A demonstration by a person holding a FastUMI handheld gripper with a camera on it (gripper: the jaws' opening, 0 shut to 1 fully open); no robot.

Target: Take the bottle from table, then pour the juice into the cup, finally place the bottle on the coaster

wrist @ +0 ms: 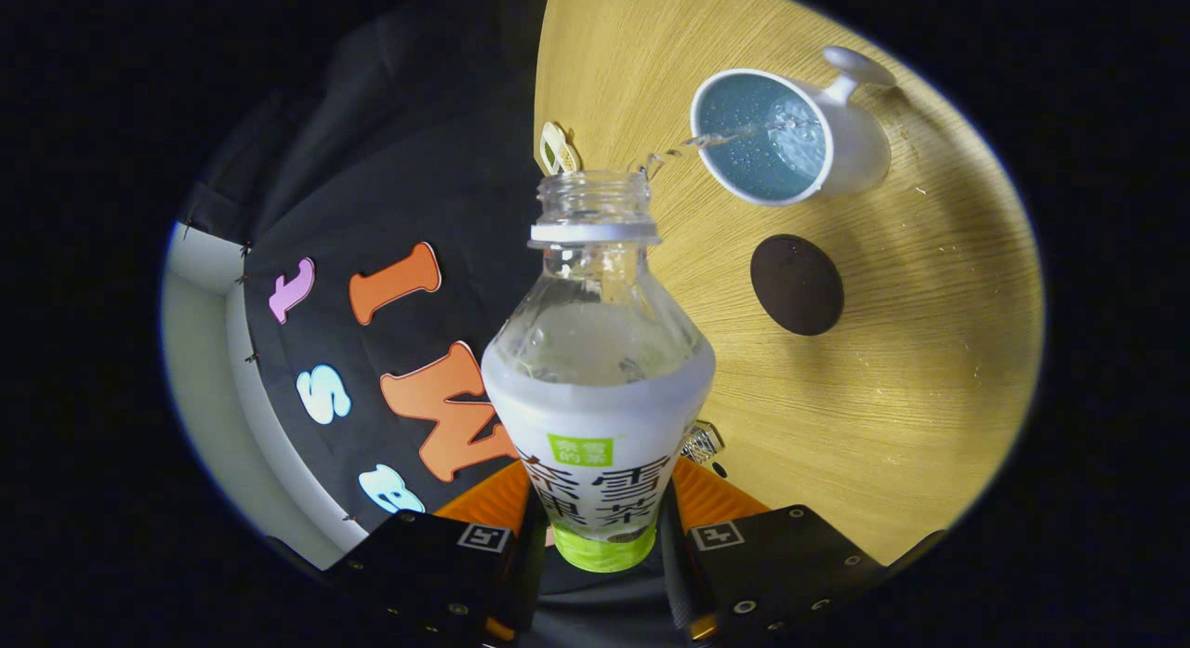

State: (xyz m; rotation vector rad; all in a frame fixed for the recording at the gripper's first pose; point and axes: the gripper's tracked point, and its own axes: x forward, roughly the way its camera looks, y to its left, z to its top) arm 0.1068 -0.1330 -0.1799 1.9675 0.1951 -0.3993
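Wood-grain worktop takes the right side of your view, black booth cloth the left; their boundary runs up behind the bottle. Count: one bottle, one cup, one coaster, plus one small pale tag-like thing at the worktop edge just beyond the bottle mouth, too small to identify.

Your gripper is clamped on the bottle, both fingers pressing its labelled lower body, one each side. Bottle points away from you along the fingers, cap off, white neck ring showing, clear upper part with liquid and bubbles inside. It's tipped: a thin clear stream leaves the mouth and arcs right into the cup.

Cup is white outside, blue inside, handle on its far right side, sitting on the worktop far right of the bottle mouth, well apart from it. Liquid and droplets visible inside; level hard to tell.

Coaster is dark, round, bare, just nearer to you than the cup, right of the bottle neck, touching neither.

Open worktop lies right of the coaster and nearer to you.
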